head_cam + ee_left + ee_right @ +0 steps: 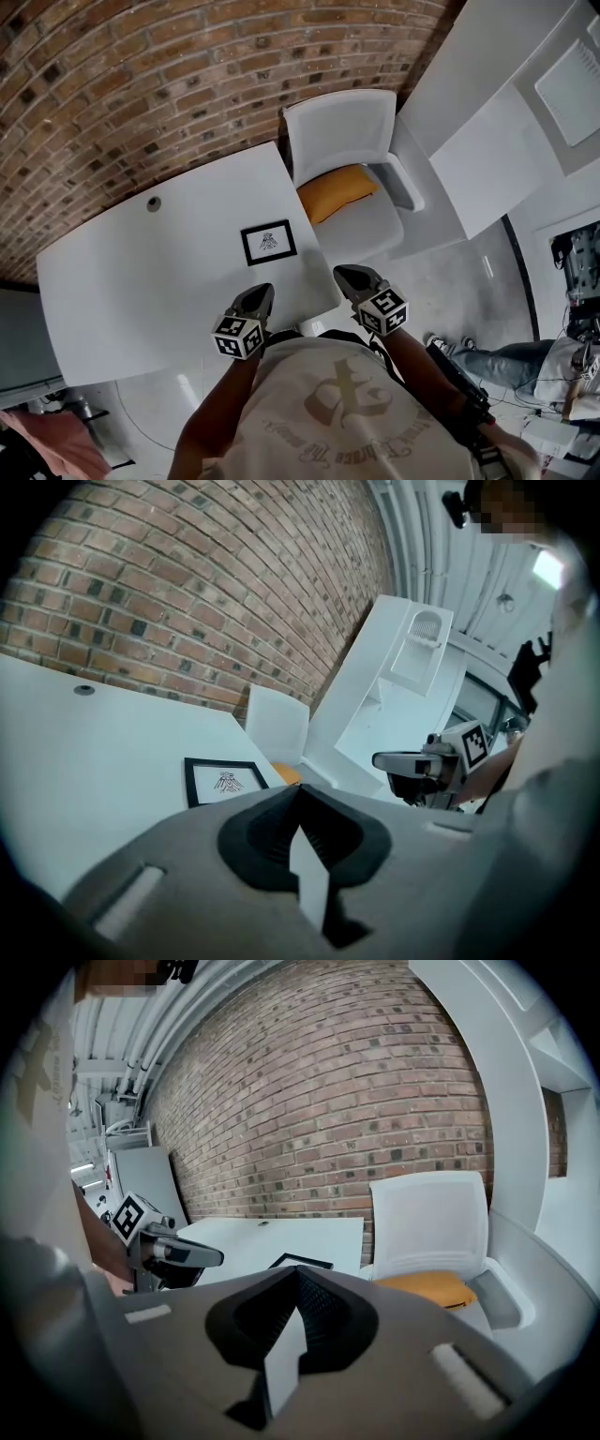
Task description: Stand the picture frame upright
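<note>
Shirt (347,403) with a pale print fills the lower middle of the head view, with both forearms reaching up-frame from it. Just above it sit the two grippers, each with a marker cube. The left gripper (262,291) is over the near edge of the white tabletop (141,272), and its fingers are pressed together with nothing between them. The right gripper (346,273) hangs just right of the tabletop's edge, and its fingers are likewise pressed together and empty.

Next comes the picture frame (269,242) — black-bordered, with a small dark drawing on white. It lies flat on the tabletop near the right edge, just above the left gripper's tip and apart from both grippers.

Further up-frame and to the right, a white chair (342,131) with an orange cushion (337,192) stands just beside the tabletop. Behind everything, a brick wall (187,75) spans the top of the frame.
</note>
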Demonstrator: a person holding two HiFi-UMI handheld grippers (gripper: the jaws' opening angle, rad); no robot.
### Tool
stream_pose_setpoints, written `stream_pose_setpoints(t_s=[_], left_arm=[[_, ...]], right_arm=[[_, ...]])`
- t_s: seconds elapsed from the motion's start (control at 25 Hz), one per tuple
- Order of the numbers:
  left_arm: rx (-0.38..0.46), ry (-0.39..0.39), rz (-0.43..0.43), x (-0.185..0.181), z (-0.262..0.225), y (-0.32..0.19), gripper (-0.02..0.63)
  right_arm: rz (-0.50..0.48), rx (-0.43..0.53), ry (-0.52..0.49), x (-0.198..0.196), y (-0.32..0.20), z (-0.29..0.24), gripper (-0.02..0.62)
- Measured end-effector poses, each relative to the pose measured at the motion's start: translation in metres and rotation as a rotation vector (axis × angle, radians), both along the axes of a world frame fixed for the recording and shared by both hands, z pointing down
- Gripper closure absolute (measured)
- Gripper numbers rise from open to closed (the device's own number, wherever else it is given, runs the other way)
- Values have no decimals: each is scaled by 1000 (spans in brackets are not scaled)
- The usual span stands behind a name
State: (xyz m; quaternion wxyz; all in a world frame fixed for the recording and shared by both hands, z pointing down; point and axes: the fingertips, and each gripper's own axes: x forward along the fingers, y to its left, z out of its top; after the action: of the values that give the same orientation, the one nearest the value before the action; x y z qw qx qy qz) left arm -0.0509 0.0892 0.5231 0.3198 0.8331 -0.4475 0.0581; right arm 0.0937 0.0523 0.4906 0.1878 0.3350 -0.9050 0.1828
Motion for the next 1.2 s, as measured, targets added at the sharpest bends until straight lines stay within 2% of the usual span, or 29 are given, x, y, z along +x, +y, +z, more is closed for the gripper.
stream_pose_setpoints(t_s=[0.32,0.6,0.96,1.2], left_arm=[[10,41,-38,-17,-2,-20,603],[-10,41,-81,-32,2,-23,603],[-61,30,-166,-50,15,-29,603],[-154,-12,-215,-55,38,-42,603]], right_arm=[[-22,2,54,-15,-24,-6,588],[-33,-25,56,-28,-42,5,588],[-125,-82,51,-51,-61,27,588],[-186,-146,78,-61,-87,50,588]])
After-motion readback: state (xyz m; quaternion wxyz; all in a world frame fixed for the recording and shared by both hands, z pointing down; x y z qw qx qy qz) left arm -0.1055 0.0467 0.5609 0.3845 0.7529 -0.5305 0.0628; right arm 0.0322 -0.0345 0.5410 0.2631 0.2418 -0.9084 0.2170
